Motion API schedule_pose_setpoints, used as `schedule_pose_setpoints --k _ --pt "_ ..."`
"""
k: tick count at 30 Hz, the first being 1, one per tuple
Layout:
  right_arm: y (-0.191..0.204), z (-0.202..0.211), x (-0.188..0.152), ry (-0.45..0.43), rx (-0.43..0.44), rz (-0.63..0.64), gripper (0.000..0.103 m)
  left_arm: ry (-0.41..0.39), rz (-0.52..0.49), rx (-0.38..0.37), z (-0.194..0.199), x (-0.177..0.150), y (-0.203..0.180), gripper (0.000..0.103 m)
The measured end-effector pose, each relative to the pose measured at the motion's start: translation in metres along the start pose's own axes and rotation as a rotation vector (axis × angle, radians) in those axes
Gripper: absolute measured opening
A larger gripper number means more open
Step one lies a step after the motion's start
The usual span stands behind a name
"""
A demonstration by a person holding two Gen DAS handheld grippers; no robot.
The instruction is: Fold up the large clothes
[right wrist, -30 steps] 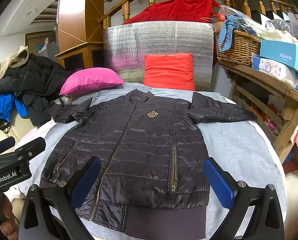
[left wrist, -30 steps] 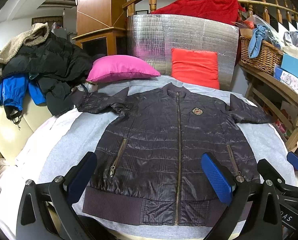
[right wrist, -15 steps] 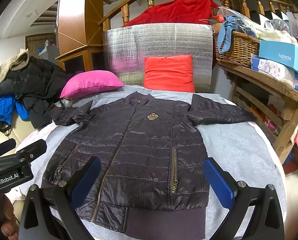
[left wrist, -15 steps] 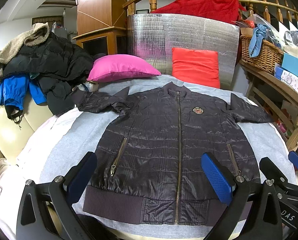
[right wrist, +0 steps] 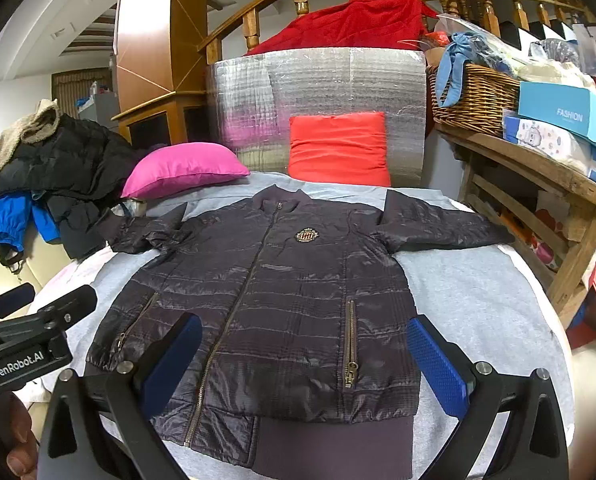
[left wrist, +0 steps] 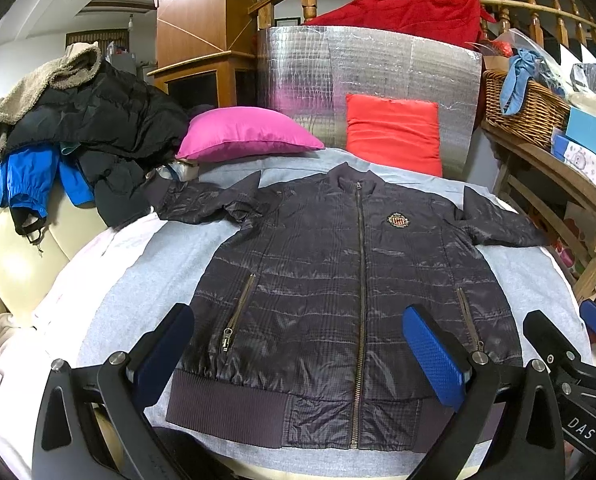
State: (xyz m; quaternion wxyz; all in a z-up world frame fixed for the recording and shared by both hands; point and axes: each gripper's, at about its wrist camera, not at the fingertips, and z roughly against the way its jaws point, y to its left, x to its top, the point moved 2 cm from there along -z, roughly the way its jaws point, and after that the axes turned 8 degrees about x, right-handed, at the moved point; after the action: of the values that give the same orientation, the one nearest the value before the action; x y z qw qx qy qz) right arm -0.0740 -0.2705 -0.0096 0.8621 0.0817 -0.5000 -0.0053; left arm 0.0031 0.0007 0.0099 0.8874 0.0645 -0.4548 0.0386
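A dark quilted jacket point(left wrist: 338, 280) lies flat and zipped on a grey cloth-covered table, collar away from me, both sleeves spread out; it also shows in the right wrist view point(right wrist: 281, 300). My left gripper point(left wrist: 298, 344) is open and empty, hovering above the jacket's hem. My right gripper point(right wrist: 304, 356) is open and empty, also above the hem, slightly to the right. The right gripper shows at the right edge of the left wrist view point(left wrist: 570, 360). The left gripper shows at the left edge of the right wrist view point(right wrist: 29, 332).
A pink pillow point(left wrist: 245, 132) and a red pillow point(left wrist: 392, 132) sit at the table's far end against a silver foil panel point(left wrist: 370, 64). A pile of coats point(left wrist: 69, 128) lies on the left. A wooden shelf with a wicker basket point(right wrist: 474, 96) stands on the right.
Both views have shifted only slightly; the jacket sits a little lower in the frames. The jacket has not moved and both grippers stay open.
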Motion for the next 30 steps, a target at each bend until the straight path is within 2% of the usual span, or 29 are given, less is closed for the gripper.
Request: schedule_pose_setpoints --k 15,27,30 --pt "0.006 0.002 0.01 -0.026 0.01 0.017 0.103 -0.006 0.004 0.001 0.002 0.0 0.001 0.103" --pt "0.002 -0.005 0.005 -0.006 0.014 0.012 0.103 0.014 -0.003 0.004 -0.008 -0.003 -0.002 0.103" --pt "-0.009 -0.014 0.0 0.027 0.049 -0.02 0.103 0.05 0.004 0.006 -0.023 -0.009 0.001 0.103"
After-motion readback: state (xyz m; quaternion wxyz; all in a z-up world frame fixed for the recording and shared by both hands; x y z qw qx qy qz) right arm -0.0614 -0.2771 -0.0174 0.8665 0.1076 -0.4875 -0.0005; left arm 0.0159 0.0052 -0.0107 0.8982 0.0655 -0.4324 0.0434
